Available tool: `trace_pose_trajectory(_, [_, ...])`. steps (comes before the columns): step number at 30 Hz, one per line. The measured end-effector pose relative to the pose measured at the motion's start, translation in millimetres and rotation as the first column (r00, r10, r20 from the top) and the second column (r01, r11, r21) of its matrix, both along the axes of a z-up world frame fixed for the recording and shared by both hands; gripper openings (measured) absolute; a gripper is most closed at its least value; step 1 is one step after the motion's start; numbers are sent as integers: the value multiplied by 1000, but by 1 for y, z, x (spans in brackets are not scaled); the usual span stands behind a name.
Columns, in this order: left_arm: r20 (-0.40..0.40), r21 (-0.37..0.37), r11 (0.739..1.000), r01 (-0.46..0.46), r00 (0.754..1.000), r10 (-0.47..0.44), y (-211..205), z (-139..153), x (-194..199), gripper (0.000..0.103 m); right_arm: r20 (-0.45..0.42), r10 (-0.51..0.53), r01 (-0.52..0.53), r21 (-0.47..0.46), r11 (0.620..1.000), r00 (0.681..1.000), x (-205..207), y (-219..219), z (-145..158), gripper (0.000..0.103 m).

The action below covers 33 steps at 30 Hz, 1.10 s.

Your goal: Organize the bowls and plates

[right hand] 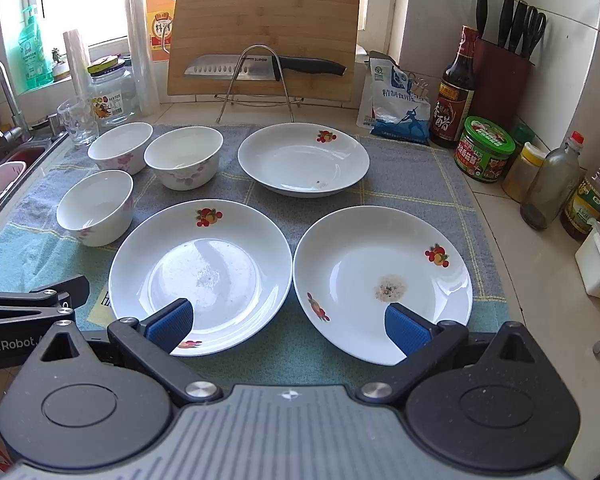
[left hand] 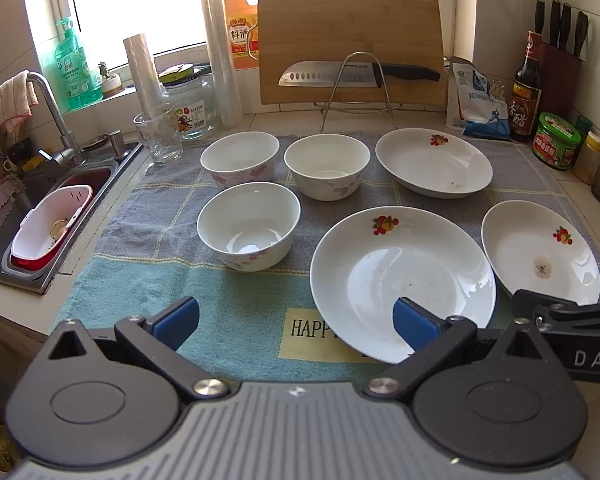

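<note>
White round plates (right hand: 200,272) and white bowls (left hand: 248,226) sit on my desk's blue cloth (left hand: 236,312); left gripper (left hand: 296,320) and right gripper (right hand: 288,326) fingers spread wide, holding nothing.

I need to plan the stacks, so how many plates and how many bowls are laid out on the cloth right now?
Plates: 3 — far plate, near left plate, near right plate
Bowls: 3 — far left bowl, far middle bowl, near bowl
Total: 6
</note>
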State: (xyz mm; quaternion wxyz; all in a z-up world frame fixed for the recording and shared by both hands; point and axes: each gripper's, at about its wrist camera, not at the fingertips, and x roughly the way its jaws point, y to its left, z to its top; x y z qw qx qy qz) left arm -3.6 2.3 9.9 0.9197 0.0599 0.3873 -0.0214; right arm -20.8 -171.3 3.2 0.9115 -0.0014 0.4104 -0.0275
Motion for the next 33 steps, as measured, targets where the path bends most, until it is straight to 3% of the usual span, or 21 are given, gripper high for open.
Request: trace_pose_trajectory(33, [19,1,1000,-25,1000,25,-5,5,-5,102,22,30,-30,-7,1000,999,-4,-3,3,103])
